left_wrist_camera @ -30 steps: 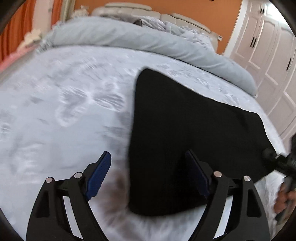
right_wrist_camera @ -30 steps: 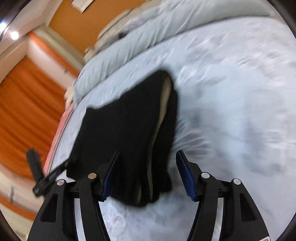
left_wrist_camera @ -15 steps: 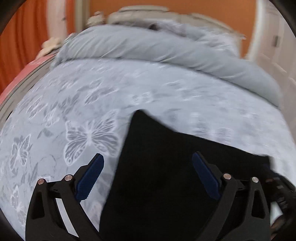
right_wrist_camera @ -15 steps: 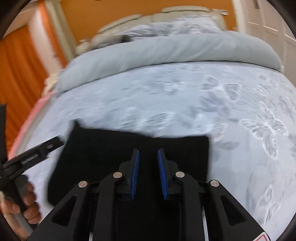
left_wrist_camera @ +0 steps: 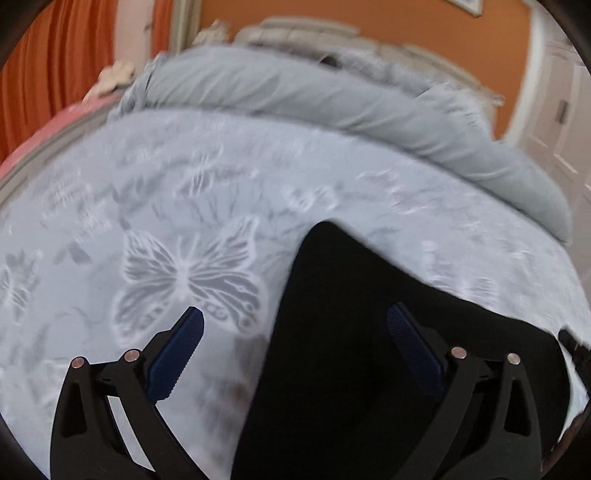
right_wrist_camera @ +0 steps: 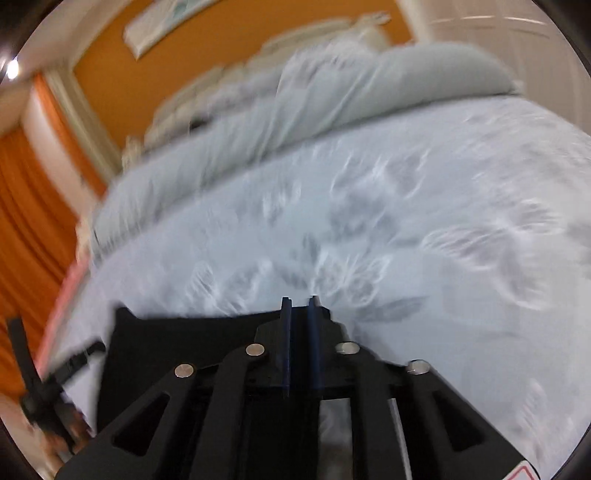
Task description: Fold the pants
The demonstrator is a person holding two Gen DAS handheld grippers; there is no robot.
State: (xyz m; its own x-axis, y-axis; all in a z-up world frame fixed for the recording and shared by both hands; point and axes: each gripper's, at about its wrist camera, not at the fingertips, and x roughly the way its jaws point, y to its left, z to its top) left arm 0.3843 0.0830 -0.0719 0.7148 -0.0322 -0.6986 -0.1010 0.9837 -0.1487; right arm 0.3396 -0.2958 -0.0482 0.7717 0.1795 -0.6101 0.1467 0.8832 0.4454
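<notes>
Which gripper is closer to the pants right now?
Right. The right gripper is shut over the pants' edge; the left gripper hovers open, straddling their left edge.

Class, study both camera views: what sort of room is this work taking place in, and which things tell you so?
Most likely a bedroom. A wide bed with a butterfly-print sheet fills both views, a rolled grey duvet lies toward its padded headboard, and white wardrobe doors stand alongside.
</notes>
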